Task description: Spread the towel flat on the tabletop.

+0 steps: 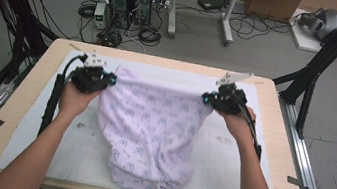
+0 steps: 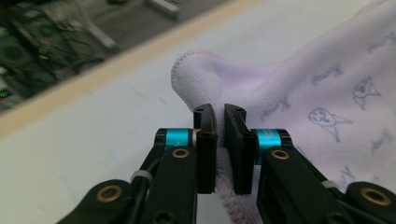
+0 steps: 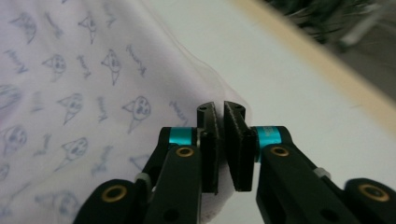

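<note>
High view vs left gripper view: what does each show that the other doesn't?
High view alone: both hands, the right claw pinching the far right corner of the lilac patterned cloth, the cloth's full spread, computer towers on the floor.

Left gripper view alone: close up, the stitched hem of the corner, the fabric clamped between the pads.

Both: the left claw shut on the cloth, the white mat, the table's wooden edge.

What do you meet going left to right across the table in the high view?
Bare wooden table edge → white mat → left gripper, shut on a corner of the cloth → pale lilac printed cloth, stretched between both grippers → right gripper, shut on the other corner.
</note>
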Demonstrator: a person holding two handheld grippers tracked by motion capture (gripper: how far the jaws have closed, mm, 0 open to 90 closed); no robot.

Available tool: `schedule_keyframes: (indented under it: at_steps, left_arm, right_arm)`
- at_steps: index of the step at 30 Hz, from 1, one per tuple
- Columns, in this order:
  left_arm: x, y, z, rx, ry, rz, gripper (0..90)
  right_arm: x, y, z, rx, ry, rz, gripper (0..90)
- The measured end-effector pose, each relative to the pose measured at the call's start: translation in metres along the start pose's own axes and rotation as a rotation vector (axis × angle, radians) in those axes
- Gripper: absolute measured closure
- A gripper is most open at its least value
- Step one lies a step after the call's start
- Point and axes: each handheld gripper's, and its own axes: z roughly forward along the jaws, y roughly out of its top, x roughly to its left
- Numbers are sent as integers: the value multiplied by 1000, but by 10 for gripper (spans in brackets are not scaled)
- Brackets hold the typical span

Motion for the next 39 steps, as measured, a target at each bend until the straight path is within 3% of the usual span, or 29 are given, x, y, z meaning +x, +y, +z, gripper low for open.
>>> schedule_keyframes:
  at_steps: [1, 2, 4, 6, 8, 9, 11, 14, 15, 16, 22, 28, 32, 36, 37, 38, 39]
  left_arm:
    - [6, 5, 4, 23, 16, -31, 601]
    - [9, 4, 6, 24, -3, -46, 545]
    - [8, -4, 7, 51, -25, -42, 520]
    - [5, -17, 7, 57, -36, -23, 510]
    - [1, -32, 7, 71, -65, -43, 505]
    - [-2, -39, 6, 78, -81, -39, 500]
    - [-9, -51, 3, 87, -104, -35, 496]
    - [-19, -68, -4, 72, -137, -36, 493]
    - [-22, -72, -7, 72, -149, -39, 488]
    - [-25, -76, -10, 64, -163, -40, 488]
    - [-48, -93, -30, 48, -219, -2, 473]
    - [-65, -112, -46, 40, -307, -1, 444]
    - [-79, -121, -50, 75, -350, 24, 370]
    - [-92, -132, -45, 109, -378, 59, 382]
    - [-95, -133, -42, 122, -383, 66, 453]
    - [-97, -135, -39, 136, -395, 73, 453]
    - [-99, -136, -36, 146, -409, 85, 523]
  right_arm:
    - [-5, 5, 1, -7, -28, 13, 656]
    - [-11, 9, 4, -10, -33, 42, 602]
    - [-15, 6, 10, -14, 1, 78, 556]
    - [-12, -1, 16, 27, 16, 82, 513]
    - [-3, -15, 21, 40, 15, 75, 512]
    - [5, -24, 23, 37, 50, 85, 507]
    - [9, -27, 23, 35, 61, 82, 503]
    - [30, -38, 20, 31, 105, 38, 500]
    - [41, -44, 17, 12, 139, 31, 497]
    - [41, -44, 17, 12, 139, 31, 497]
    - [83, -70, 4, -23, 214, -6, 479]
    - [106, -91, -7, -46, 256, -23, 470]
    - [122, -107, -11, -69, 311, -18, 451]
    - [136, -117, -5, -23, 321, -66, 467]
    - [140, -121, 4, 11, 322, -87, 515]
    - [140, -121, 4, 11, 322, -87, 515]
    - [142, -122, 8, 24, 321, -96, 566]
